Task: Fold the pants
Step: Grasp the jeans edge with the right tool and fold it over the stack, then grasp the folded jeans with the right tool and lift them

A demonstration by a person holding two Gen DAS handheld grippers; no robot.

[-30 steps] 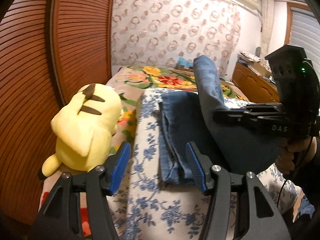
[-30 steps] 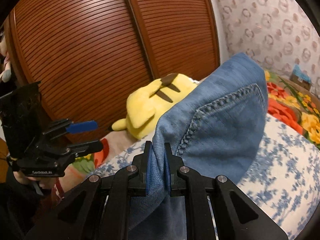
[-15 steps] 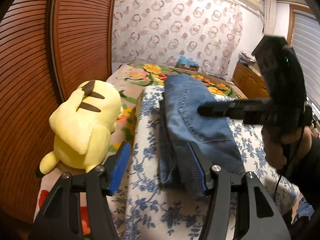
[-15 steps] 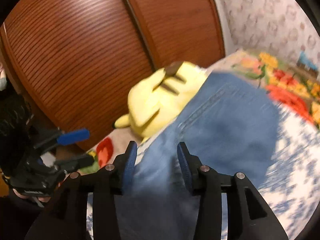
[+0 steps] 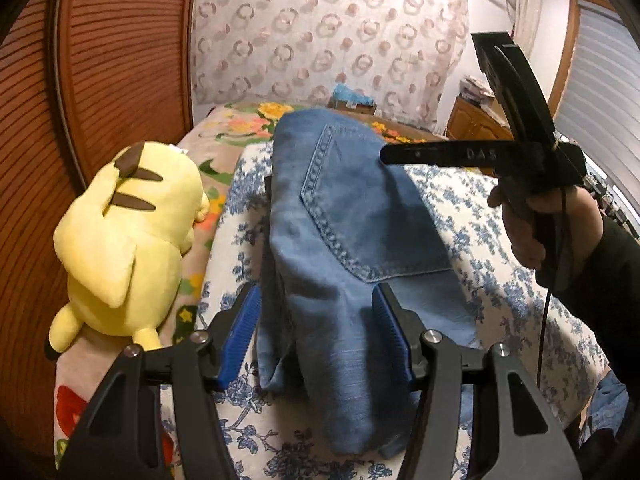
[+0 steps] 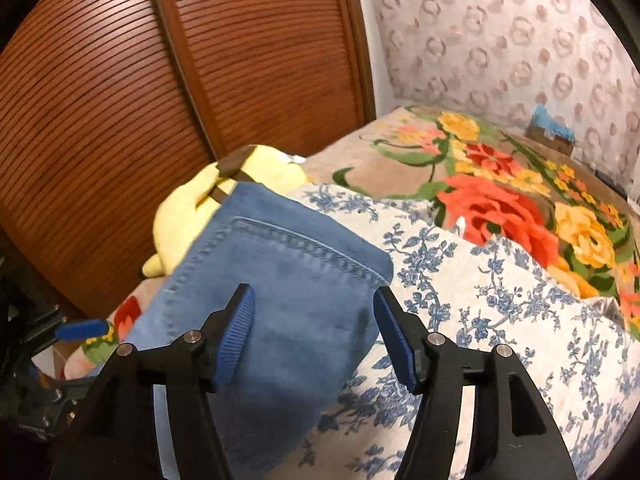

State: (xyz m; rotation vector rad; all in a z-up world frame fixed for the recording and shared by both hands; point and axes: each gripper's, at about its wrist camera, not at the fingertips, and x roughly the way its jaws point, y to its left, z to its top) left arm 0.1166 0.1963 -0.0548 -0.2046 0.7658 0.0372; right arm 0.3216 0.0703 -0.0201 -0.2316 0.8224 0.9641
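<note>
The blue jeans (image 5: 352, 232) lie folded on the blue-flowered cloth (image 5: 480, 208) of the bed, back pocket facing up. My left gripper (image 5: 316, 320) is open and straddles the near end of the bundle; its pads do not press on the denim. In the left wrist view my right gripper (image 5: 390, 154), held by a person's hand (image 5: 524, 224), hovers over the far part of the jeans. Seen from the right wrist, the right gripper (image 6: 314, 304) has its jaws opening just above the jeans (image 6: 280, 304), with denim below the gap and nothing gripped.
A yellow plush toy (image 5: 124, 240) lies left of the jeans, against the slatted wooden door (image 5: 100, 60). A floral blanket (image 6: 500, 200) covers the far bed. A small box (image 5: 352, 100) stands at the wall and a wooden cabinet (image 5: 472, 124) at the back right.
The right gripper, shut on the raised fold of the jeans, laid it down, let go and opened. The left gripper moved forward until its open jaws straddled the near end.
</note>
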